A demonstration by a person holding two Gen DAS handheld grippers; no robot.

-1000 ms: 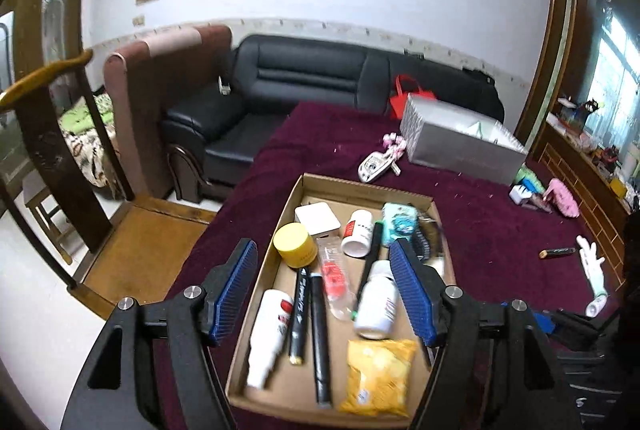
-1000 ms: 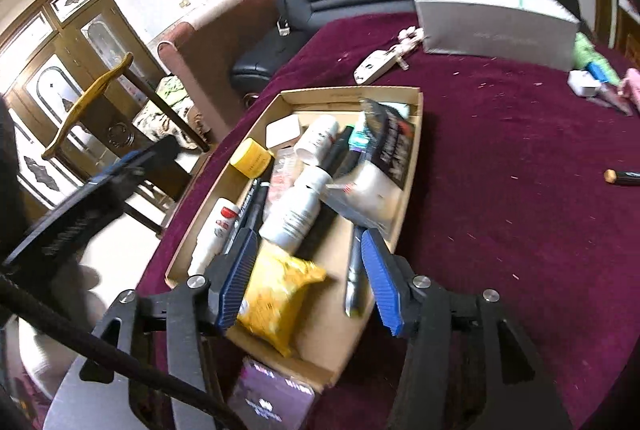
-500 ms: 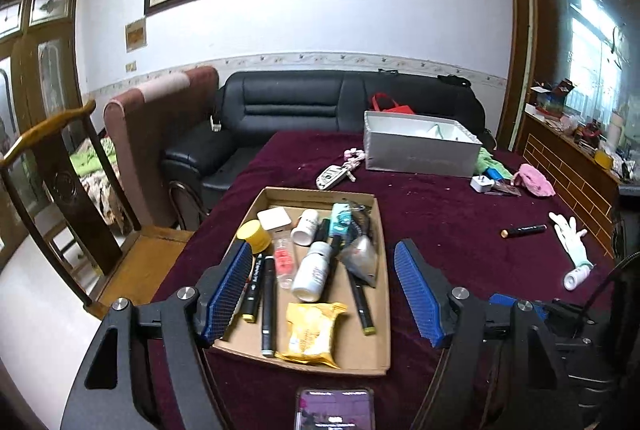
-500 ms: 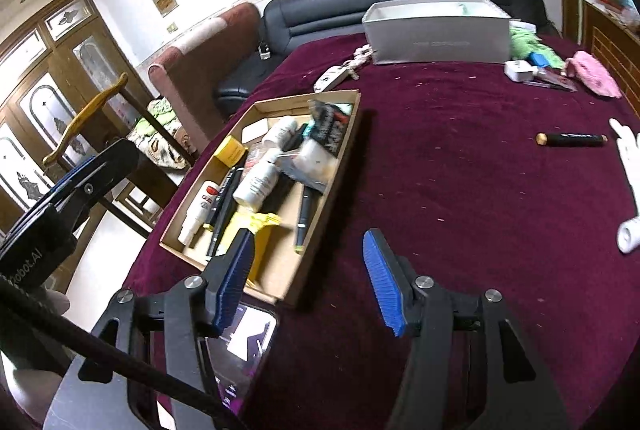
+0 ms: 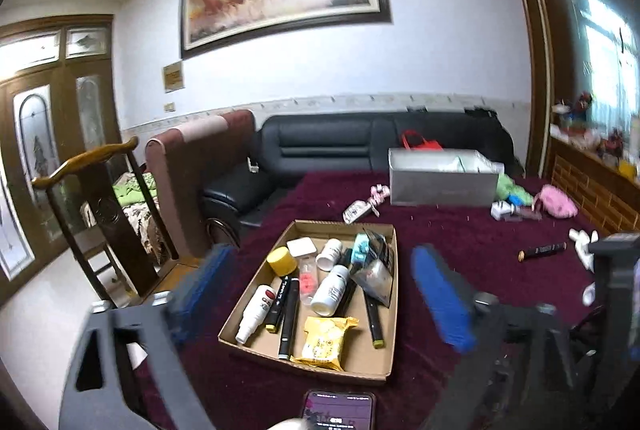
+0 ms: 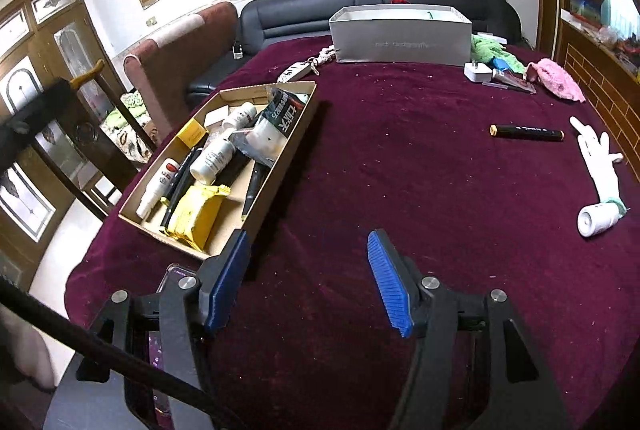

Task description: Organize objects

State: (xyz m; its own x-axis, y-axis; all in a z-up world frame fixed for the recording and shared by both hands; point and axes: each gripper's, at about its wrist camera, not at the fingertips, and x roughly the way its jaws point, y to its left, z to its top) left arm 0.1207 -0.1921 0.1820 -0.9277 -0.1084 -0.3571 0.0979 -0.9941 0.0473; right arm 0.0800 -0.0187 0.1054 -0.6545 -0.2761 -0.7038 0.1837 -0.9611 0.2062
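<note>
Maroon velvet cloth (image 6: 400, 170) covers the wide table, with a black leather sofa (image 5: 360, 146) behind it. Against the view a second ago, both cameras have drawn back from the shallow brown cardboard tray (image 5: 390, 310), which now looks smaller, and a dark phone with a lit screen (image 5: 338, 410) shows at the table's near edge.

Beyond the tray stands a grey rectangular box (image 6: 400, 38). Inside the tray lie white plastic bottles, black marker pens, a crinkled yellow packet (image 5: 324, 342) and a yellow round cap (image 5: 282, 260). Right of the tray, well apart on the cloth, lie a white glove-shaped hand form (image 6: 598, 166) and a loose black marker with an orange tip (image 6: 526, 132).

The left gripper (image 5: 320, 302), blurred, has just been opening; its blue ribbed pads stand wide with nothing between them, the tray ahead. The right gripper (image 6: 308, 278) has also been opening slightly; it is parted and empty over bare cloth just right of the tray's near corner.
</note>
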